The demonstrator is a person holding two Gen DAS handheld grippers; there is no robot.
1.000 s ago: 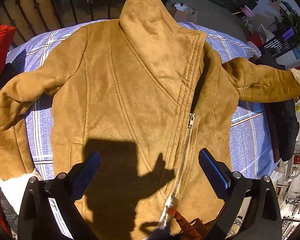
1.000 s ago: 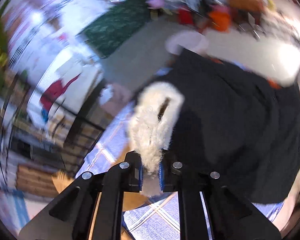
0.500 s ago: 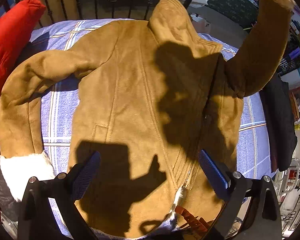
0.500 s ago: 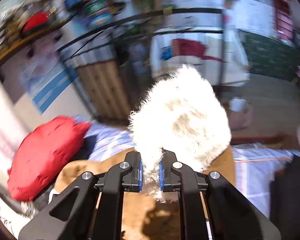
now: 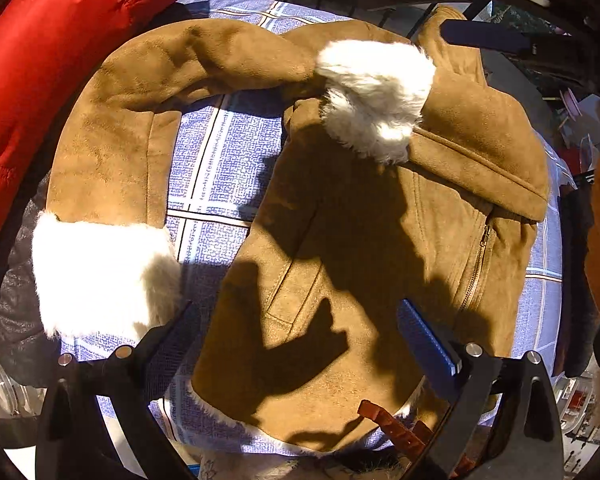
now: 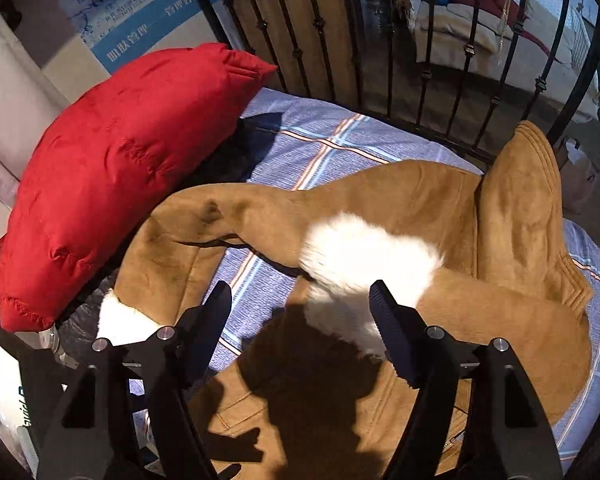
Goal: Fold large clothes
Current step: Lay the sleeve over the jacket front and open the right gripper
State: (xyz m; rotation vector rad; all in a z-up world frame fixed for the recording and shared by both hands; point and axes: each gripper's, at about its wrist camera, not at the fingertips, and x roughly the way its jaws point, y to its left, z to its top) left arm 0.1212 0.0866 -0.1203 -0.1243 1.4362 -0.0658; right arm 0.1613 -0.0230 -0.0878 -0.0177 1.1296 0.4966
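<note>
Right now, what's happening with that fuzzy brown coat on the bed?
A person is folding the tan jacket on the checked bedsheet with two handheld grippers. The right gripper has laid one sleeve across the chest; its jaws are opening and its fluffy white cuff lies free. The left gripper hovers open above the hem. The other sleeve isn't folded yet.

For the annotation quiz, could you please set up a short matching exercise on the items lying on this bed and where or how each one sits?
Things:
1. red padded jacket
2. folded sleeve's fur cuff
3. other fur cuff
4. tan jacket's zipper

Places or states:
A. closed, running diagonally
B. lying on the tan jacket's chest
C. heaped at the bed's edge
D. on the checked sheet, beside the jacket body

Pairs: 1-C, 2-B, 3-D, 4-A
</note>
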